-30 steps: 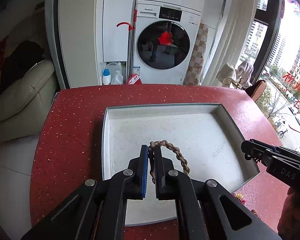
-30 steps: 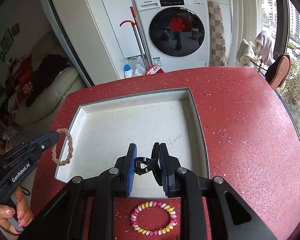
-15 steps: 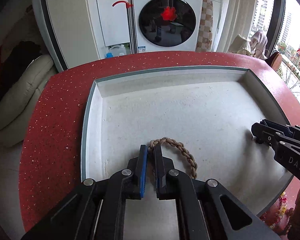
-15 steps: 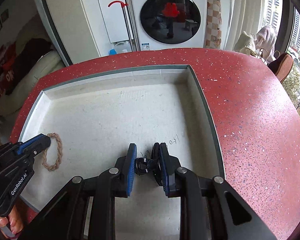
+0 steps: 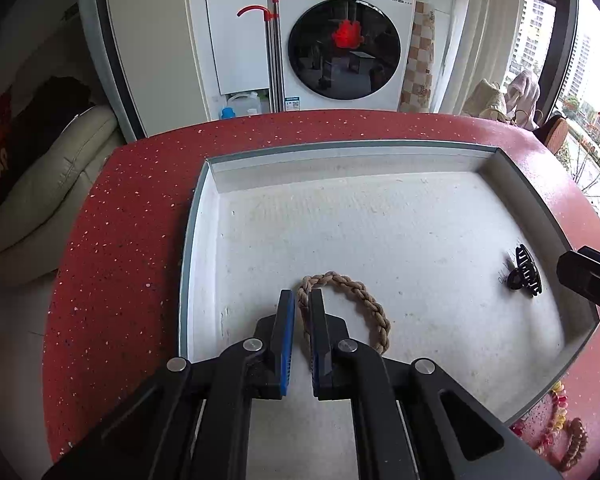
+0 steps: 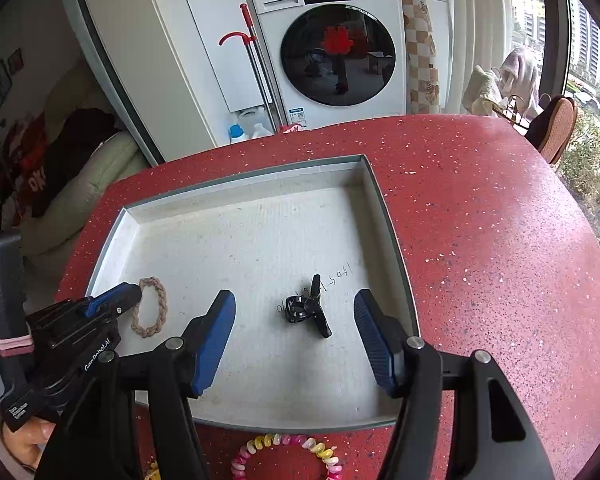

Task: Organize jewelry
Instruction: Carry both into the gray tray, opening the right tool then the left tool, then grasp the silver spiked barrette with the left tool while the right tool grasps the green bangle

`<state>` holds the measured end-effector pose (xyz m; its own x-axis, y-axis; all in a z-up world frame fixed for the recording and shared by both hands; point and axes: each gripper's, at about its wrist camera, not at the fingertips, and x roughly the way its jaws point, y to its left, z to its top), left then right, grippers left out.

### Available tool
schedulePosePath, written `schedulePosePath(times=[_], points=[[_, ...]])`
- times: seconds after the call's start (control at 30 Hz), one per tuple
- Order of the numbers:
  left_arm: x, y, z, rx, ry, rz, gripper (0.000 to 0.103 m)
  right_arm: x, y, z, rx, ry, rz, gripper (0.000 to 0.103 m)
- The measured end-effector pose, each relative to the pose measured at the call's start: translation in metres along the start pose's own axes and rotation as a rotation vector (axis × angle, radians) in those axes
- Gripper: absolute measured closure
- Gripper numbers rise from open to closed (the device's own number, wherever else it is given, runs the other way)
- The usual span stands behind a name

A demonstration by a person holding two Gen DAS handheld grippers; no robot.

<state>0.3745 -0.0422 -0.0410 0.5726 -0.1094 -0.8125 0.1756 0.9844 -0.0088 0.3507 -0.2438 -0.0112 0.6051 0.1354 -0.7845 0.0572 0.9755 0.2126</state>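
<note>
Releasing step on the right: right gripper [image 6: 295, 334] jaws have just been opening and now stand spread, hair claw [image 6: 306, 312] lying loose on tray [image 6: 228, 184] floor between them, no pad touching it. A second ago it was pinched above the tray's near edge, so the claw counts as placed, near the tray's right wall. Left gripper [image 5: 298, 312] still pressed together on braided band [image 5: 352, 312], band now low over or touching the tray floor near the tray's left-front part; contact hard to tell. Likely next: left lets go too. Outside the tray's near rim on the red counter [image 6: 480, 220]: coil bracelet [image 6: 288, 454] not yet moved, so task is partway, two of the pieces in or at the tray
</note>
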Motion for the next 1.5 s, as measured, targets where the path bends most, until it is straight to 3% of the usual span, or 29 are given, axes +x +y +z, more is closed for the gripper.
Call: schedulePosePath(times=[0.23,0.27,0.3,0.33,0.47,0.57,0.63,0.7,0.93,1.03,1.23,1.5], points=[[-0.034,0.001,0.001,-0.007,-0.064,-0.04,0.078,-0.027,-0.003,-0.008,0.031,-0.019,0.034,0.037],[-0.039,0.002,0.0,-0.011,-0.069,-0.05,0.071,-0.031,-0.004,-0.009,0.038,-0.022,0.039,0.037],[-0.045,0.003,-0.001,-0.015,-0.072,-0.062,0.019,-0.035,-0.003,-0.011,0.041,-0.024,0.043,0.037],[-0.051,0.005,-0.003,-0.025,-0.07,-0.056,0.0,-0.039,-0.003,-0.013,0.043,-0.025,0.047,0.037],[-0.081,0.007,-0.012,-0.002,-0.124,-0.054,0.0,-0.059,0.0,-0.024,0.047,-0.038,0.069,0.035],[-0.106,0.011,-0.025,0.014,-0.165,-0.047,0.0,-0.075,0.004,-0.035,0.05,-0.049,0.099,0.021],[-0.119,0.015,-0.035,0.013,-0.175,-0.051,0.0,-0.086,0.006,-0.044,0.053,-0.07,0.12,0.021],[-0.129,0.02,-0.046,0.005,-0.174,-0.05,0.0,-0.097,0.009,-0.053,0.055,-0.096,0.127,0.001],[-0.151,0.023,-0.092,0.02,-0.18,-0.017,0.0,-0.127,0.022,-0.089,0.07,-0.136,0.182,0.0],[-0.154,0.022,-0.11,0.032,-0.179,-0.014,0.0,-0.134,0.025,-0.102,0.078,-0.106,0.167,0.0],[-0.142,0.021,-0.152,0.041,-0.083,-0.064,0.0,-0.14,0.024,-0.135,0.074,-0.038,0.144,0.0],[-0.133,0.017,-0.183,0.093,-0.046,-0.028,0.0,-0.137,0.007,-0.193,0.094,0.051,0.043,0.0]])
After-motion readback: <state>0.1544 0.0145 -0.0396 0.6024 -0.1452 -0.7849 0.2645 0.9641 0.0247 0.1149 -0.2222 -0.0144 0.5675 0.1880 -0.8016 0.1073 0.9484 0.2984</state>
